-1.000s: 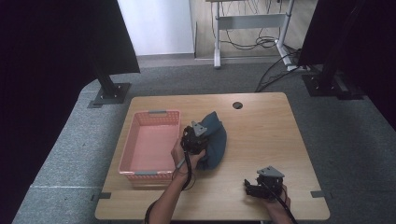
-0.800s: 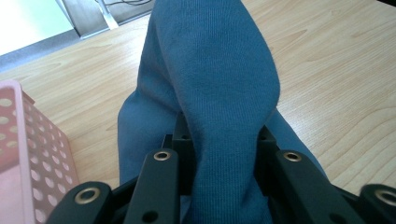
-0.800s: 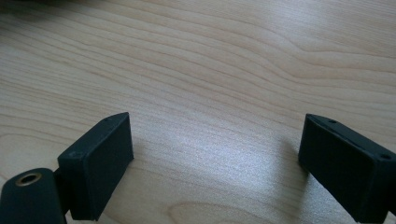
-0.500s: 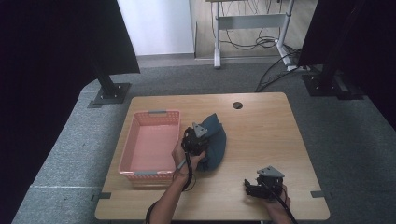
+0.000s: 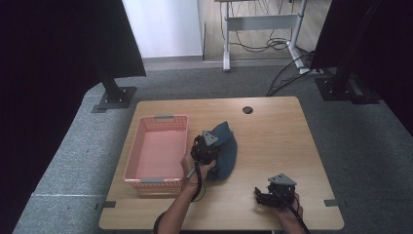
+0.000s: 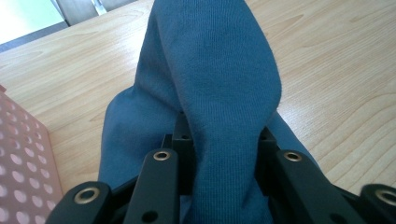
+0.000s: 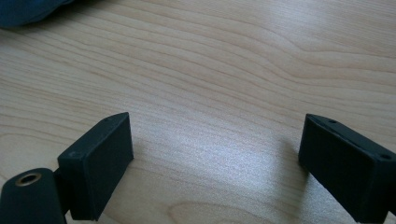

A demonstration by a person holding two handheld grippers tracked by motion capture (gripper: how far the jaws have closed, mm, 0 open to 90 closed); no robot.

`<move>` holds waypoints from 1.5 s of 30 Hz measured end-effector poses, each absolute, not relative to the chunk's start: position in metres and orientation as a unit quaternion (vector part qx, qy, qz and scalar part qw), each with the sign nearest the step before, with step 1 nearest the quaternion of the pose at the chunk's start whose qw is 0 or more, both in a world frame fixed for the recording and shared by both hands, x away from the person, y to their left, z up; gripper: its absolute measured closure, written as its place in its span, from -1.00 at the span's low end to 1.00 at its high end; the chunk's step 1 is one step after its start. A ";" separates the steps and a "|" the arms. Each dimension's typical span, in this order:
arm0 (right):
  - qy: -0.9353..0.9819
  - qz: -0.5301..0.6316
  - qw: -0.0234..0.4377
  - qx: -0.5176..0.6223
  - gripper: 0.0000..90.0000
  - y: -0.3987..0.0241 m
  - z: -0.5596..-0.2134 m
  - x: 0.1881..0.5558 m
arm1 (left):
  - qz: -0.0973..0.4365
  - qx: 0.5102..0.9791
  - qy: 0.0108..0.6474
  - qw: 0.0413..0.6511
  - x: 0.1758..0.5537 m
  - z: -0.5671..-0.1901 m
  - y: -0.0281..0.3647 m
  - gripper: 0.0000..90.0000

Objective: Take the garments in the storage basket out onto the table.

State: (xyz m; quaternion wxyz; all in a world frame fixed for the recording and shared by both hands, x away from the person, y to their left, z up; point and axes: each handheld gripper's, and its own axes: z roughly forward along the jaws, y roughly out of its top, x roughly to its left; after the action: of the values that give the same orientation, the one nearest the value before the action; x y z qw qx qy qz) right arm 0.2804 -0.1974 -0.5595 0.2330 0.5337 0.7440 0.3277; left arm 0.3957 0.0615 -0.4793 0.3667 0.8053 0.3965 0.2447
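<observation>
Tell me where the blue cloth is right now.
In the high view the blue cloth lies bunched near the middle of the wooden table, just right of the pink basket. The left gripper is shut on a fold of it.

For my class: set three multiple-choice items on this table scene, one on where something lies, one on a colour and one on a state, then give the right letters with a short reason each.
1. Where does the basket lie relative to the cloth in the high view?
A. to its left
B. to its right
C. on top of it

2. What colour is the cloth?
A. yellow
B. dark blue
C. white

3. How do the jaws of the right gripper stand?
A. shut on the cloth
B. shut on the basket's rim
C. open over bare table

Key: 1 A, the pink basket sits left of the cloth. 2 B, the fold pinched in the left gripper is dark blue. 3 C, the right gripper view shows wood grain between the spread jaws.
</observation>
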 end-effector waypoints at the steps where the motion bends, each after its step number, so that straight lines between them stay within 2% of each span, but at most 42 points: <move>1: 0.744 0.328 0.233 0.534 -0.79 -0.197 -0.560 0.280 | 0.245 0.805 0.397 0.367 0.396 -0.480 0.061 0.58; 15: 0.744 0.328 0.233 0.534 -0.79 -0.197 -0.560 0.280 | 0.238 0.810 0.394 0.364 0.397 -0.482 0.061 0.55; 17: 0.744 0.328 0.233 0.533 -0.79 -0.198 -0.560 0.280 | 0.236 0.809 0.393 0.367 0.397 -0.482 0.061 0.49; 24: 0.744 0.328 0.233 0.533 -0.79 -0.198 -0.560 0.280 | 0.242 0.807 0.396 0.366 0.396 -0.481 0.061 0.01; 39: 0.744 0.327 0.233 0.534 -0.79 -0.198 -0.560 0.280 | 0.221 0.815 0.384 0.373 0.396 -0.481 0.062 -0.34; 45: 0.744 0.328 0.233 0.534 -0.79 -0.198 -0.560 0.281 | 0.223 0.812 0.385 0.378 0.394 -0.479 0.066 -0.36</move>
State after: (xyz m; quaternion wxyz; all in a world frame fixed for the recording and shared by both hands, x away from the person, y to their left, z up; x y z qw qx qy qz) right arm 0.2805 -0.1976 -0.5596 0.2330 0.5336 0.7441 0.3275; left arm 0.3941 0.0665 -0.4795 0.3785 0.8118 0.3848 0.2227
